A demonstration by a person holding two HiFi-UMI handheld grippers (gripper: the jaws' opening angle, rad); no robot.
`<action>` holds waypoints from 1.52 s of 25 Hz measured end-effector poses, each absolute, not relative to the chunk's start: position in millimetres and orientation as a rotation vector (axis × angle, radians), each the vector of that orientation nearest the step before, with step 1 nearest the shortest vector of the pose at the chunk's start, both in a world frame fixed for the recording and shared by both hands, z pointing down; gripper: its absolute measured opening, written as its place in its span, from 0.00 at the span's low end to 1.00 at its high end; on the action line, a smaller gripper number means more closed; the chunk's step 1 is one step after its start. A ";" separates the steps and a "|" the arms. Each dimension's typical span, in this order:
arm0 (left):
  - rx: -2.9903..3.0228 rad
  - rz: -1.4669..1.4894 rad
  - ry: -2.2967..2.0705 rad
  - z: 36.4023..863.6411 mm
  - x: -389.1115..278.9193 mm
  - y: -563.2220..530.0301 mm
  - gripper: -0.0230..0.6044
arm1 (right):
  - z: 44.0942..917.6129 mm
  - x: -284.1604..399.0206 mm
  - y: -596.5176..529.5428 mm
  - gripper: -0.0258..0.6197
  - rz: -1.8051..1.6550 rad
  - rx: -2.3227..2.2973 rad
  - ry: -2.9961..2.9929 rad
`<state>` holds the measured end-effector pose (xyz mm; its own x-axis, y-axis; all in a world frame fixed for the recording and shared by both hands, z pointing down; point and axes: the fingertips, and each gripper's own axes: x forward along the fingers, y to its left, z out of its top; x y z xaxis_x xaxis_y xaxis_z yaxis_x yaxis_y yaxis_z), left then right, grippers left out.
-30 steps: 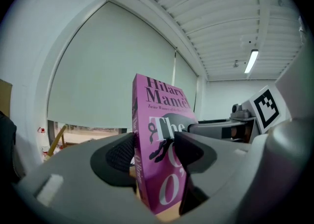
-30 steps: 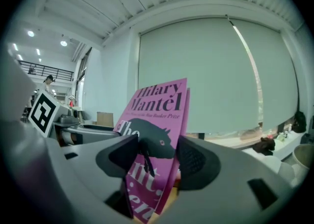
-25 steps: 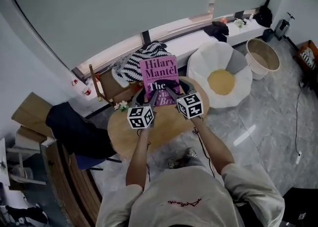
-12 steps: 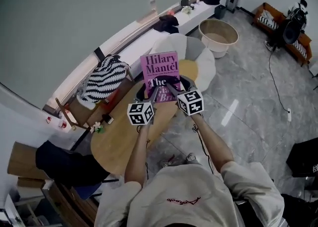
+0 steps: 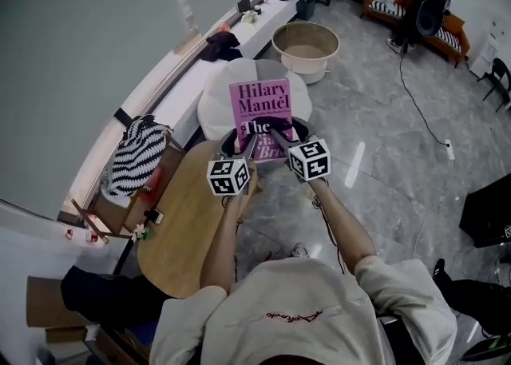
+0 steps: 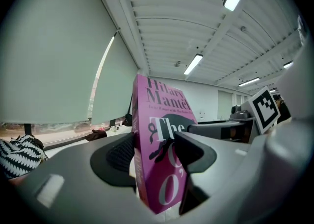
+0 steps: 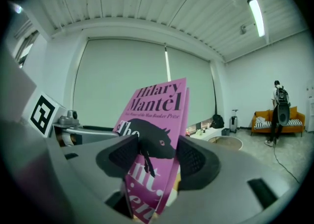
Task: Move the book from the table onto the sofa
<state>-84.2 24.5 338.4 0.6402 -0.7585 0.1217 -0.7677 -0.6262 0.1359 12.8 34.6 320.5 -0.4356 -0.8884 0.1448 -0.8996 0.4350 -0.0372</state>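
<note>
Book first: where is it?

Up in the air in front of me, upright, with the pink cover towards my face. In the head view it shows past the far edge of the round wooden table, in front of the white petal-shaped seat.

And your arms?

Both forearms reach forward side by side and draw together at its bottom edge. My left gripper bites the lower left part and my right gripper the lower right. The marker cubes sit just behind them.

How far open are they?

Each pair of jaws is closed down to the thickness of the pages, with one ribbed pad on the cover and the other on the back.

Anything legible?

"Hilary Mantel" runs across the top in dark letters. Under it is "Twice Winner of the Man Booker Prize" in small print, then "The" in white. A black animal figure sits by the title. My jaws cover most of the rest.
</note>
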 end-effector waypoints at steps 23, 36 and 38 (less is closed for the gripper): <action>2.694 0.125 -1.237 355.4 18.6 15.8 0.45 | 336.2 115.8 27.7 0.44 0.200 1.653 -2.568; 2.692 0.125 -1.210 364.8 30.7 -10.3 0.45 | 345.0 128.0 1.9 0.43 0.200 1.668 -2.556; 2.691 0.119 -1.204 366.0 32.3 -22.0 0.45 | 346.3 129.4 -9.3 0.43 0.200 1.672 -2.550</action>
<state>32.3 -22.0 366.0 0.6670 -0.7297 0.1504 -0.7451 -0.6520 0.1407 129.4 -9.3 346.3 -0.3985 -0.9060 0.1431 -0.9172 0.3936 -0.0619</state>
